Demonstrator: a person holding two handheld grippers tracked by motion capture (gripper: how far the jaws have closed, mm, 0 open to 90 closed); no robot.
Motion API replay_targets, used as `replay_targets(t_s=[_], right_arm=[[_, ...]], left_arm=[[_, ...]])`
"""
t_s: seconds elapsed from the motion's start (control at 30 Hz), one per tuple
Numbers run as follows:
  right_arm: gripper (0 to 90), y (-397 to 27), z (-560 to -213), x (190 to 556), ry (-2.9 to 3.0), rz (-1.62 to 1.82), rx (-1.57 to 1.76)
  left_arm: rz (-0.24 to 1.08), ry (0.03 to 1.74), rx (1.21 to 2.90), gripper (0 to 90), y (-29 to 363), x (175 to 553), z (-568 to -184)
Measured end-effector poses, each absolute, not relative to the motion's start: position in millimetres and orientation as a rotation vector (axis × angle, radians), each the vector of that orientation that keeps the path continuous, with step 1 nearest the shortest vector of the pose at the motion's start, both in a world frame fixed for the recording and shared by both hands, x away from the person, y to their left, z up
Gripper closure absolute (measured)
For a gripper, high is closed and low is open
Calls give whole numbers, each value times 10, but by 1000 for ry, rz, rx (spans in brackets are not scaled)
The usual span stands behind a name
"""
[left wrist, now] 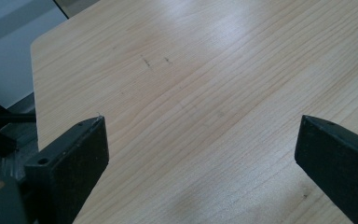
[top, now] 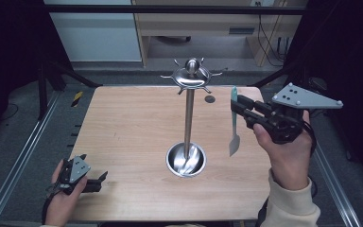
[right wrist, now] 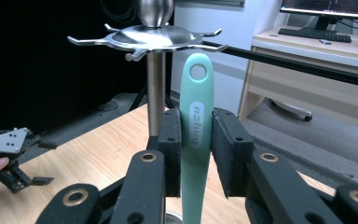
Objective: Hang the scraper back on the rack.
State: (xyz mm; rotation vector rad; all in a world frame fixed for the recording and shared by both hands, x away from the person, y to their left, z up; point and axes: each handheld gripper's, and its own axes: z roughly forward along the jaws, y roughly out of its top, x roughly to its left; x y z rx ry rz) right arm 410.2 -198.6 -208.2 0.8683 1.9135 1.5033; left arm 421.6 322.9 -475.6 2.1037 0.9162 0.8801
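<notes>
The right gripper (top: pixel 244 108) holds a green spatula (right wrist: pixel 195 140) by its handle, upright in the air right of the steel rack (top: pixel 189 118), whose hooks fan out at the top. The hanging hole is small (and the hooks thin), so a slight tilt could miss or knock the rack. The left gripper (top: pixel 99 181), jaws wide and empty, rests at the table's (top: pixel 132 123) near-left corner.

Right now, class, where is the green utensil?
In the high view, the utensil hangs upright, clamped in the right gripper, right of the metal stand.
</notes>
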Motion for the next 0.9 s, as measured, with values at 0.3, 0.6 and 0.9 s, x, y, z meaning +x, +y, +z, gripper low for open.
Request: replay_targets(t_s=[0.3,0.6,0.9], right_arm=[[741,-1884,-2083,4061,1923,1537,832],[740,-1758,-2069,4038,1927,1581,795],[740,-1638,-2091,4056,1934,1582,777]], left_arm=[[876,910,2109,26,3218,4213,-4760],[878,907,2118,26,3209,4213,-4765],[878,905,2124,26,3200,4215,-4768]])
